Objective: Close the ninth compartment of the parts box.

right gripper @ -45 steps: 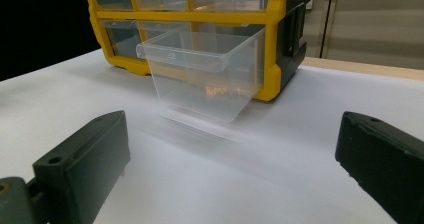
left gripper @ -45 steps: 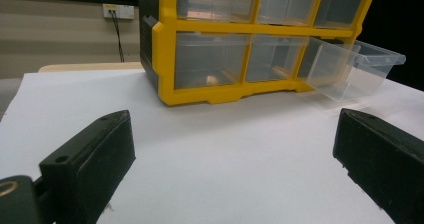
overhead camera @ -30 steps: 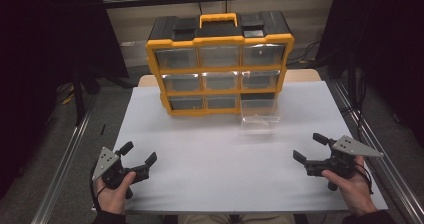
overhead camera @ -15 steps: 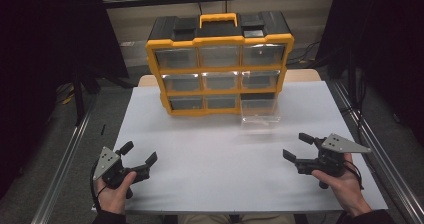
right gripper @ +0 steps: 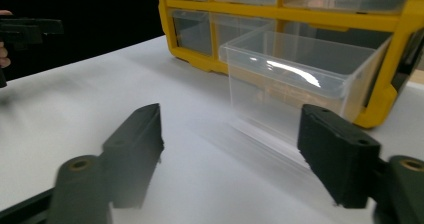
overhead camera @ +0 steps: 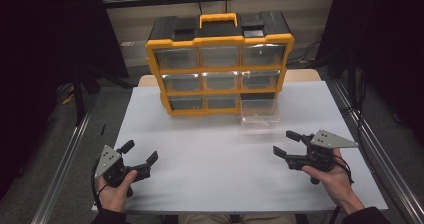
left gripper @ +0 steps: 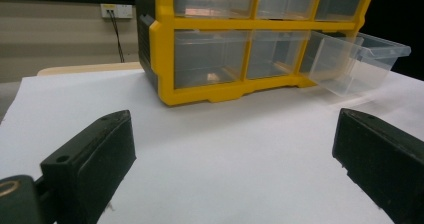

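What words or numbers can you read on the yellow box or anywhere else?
None can be read. The yellow organizer, its pulled-out clear drawer, the white table and both grippers carry no legible writing. The wall socket is too small to show any marking.

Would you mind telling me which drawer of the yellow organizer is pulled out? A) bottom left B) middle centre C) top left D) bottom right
D: the clear drawer juts from the bottom-right slot of the organizer onto the table, while the others sit flush.
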{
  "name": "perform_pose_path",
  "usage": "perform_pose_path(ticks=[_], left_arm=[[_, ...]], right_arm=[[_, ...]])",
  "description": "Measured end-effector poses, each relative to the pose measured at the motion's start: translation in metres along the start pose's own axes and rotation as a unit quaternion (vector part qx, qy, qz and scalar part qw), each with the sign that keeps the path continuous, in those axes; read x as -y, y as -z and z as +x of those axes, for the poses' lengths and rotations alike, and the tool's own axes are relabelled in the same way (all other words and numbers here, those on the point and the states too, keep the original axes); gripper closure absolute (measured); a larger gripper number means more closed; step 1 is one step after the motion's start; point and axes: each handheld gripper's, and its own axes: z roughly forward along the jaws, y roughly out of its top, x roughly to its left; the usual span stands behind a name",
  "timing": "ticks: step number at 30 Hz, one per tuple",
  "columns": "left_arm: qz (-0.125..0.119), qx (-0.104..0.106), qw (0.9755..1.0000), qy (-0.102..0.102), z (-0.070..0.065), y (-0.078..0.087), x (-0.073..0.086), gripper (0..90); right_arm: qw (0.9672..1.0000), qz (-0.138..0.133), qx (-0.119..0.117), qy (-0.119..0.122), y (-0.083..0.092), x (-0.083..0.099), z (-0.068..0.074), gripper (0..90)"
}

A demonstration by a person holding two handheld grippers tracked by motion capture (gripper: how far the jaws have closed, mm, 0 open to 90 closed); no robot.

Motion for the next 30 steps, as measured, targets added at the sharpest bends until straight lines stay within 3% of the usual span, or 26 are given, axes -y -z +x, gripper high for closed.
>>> perform_pose_path(ticks=[11,13,18,23,28,30], left_arm=[[0.001,-0.007,1.0,-0.002,0.002,0.003,0.001,3.4],[-0.001,-0.006,1.0,0.005,0.002,0.002,0.001,3.4],[-0.001,-0.008,1.0,0.004,0.002,0.003,0.001,3.4],[-0.002,-0.01,0.9999,0.005,0.002,0.003,0.001,3.4],[0.0,-0.011,0.9999,0.004,0.003,0.003,0.001,3.4],[-0.012,-0.014,0.9997,0.018,0.001,0.002,0.001,3.4]], right_arm=[[0.9998,-0.001,-0.018,0.002,-0.018,-0.005,0.001,55.9],[0.9997,-0.001,-0.025,0.002,-0.022,-0.006,0.001,67.4],[0.9994,0.008,-0.035,-0.001,-0.03,-0.006,0.001,83.1],[0.9988,0.016,-0.045,0.007,-0.037,-0.006,0.001,90.0],[0.9982,0.023,-0.052,0.021,-0.046,-0.008,0.0,90.0],[0.9979,0.027,-0.052,0.028,-0.05,-0.009,0.001,90.0]])
